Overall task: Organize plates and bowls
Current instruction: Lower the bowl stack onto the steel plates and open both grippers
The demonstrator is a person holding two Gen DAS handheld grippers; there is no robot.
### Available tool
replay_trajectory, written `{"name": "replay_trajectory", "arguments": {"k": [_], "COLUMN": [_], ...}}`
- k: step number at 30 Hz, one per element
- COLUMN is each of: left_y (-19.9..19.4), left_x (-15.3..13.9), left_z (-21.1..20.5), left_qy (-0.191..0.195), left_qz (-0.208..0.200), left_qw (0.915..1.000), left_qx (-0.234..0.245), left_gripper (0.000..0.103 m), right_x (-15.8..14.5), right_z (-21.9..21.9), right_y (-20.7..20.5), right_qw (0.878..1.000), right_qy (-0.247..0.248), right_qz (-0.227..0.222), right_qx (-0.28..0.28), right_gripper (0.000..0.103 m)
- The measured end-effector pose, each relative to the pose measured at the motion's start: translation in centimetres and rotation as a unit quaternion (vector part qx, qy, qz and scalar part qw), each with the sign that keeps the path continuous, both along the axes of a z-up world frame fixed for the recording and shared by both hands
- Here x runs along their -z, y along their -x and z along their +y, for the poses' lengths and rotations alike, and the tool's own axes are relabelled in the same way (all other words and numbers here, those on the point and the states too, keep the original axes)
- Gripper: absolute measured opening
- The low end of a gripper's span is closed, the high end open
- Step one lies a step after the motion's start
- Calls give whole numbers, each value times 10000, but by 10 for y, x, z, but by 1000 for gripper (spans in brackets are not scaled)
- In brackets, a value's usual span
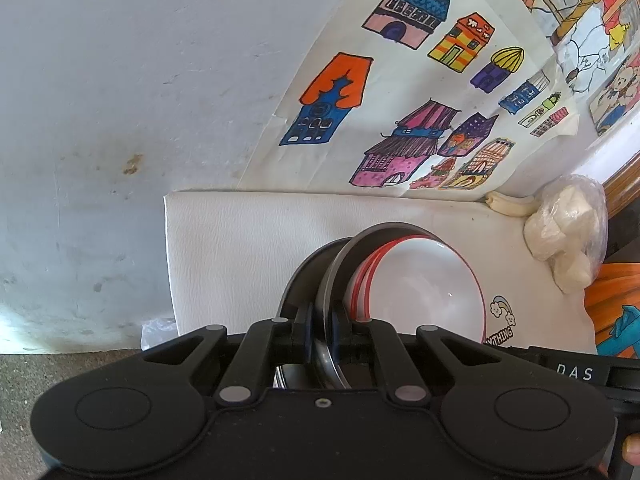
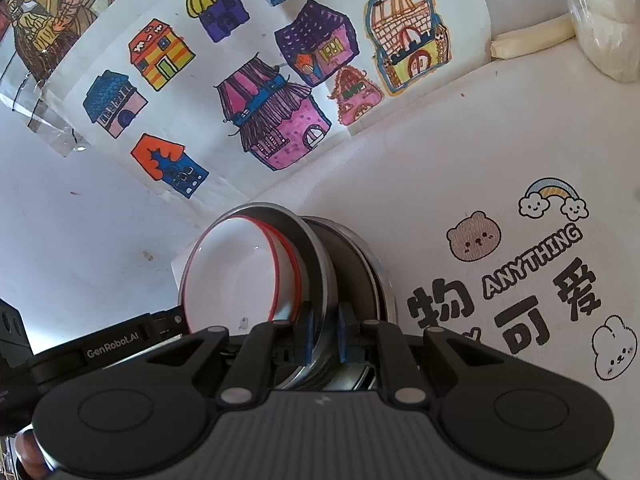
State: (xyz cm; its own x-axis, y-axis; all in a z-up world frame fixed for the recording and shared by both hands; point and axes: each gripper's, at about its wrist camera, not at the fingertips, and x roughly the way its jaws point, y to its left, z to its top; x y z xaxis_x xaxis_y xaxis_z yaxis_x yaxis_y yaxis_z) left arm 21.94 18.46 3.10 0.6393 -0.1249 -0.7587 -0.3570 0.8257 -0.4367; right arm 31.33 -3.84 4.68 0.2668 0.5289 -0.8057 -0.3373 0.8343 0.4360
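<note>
We see the left matte black plastic tongs [image 1: 320, 334]: twin linkage arms with grey pivot pins, two round raised discs on the housing, one small centre screw, and blue pads [image 1: 308, 338] at the tips. White "DAS" lettering sits at the right edge. The right matte black tongs [image 2: 324, 334] match, with a ribbed grey housing and "GenRobot.AI" lettering alongside.

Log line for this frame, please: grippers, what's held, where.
left hand-held gripper: shut on metal bowl rim | right hand-held gripper: shut on same rim | white red-rimmed bowl nested inside | over white mat
</note>
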Motion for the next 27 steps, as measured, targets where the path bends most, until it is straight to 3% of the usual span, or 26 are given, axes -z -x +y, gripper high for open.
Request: {"name": "replay_trajectory", "arguments": {"k": [12,27], "left_y": [-1,1], "left_x": [0,-5], "left_z": [-1,-4], "left_qy": [-30,-159], "left_qz": [7,35], "left_qw": [10000,9998], "left_qx": [-6,-144], "left_gripper": [9,15], "right_x": [-1,-2], "right_z": [-2,0], "right_y": [-1,3], "right_qw": [10000,9995], "right_qy": [-89,-15], "right_qz": [15,-328], "right_qx": [-20,28], "right_gripper": [16,15]}}
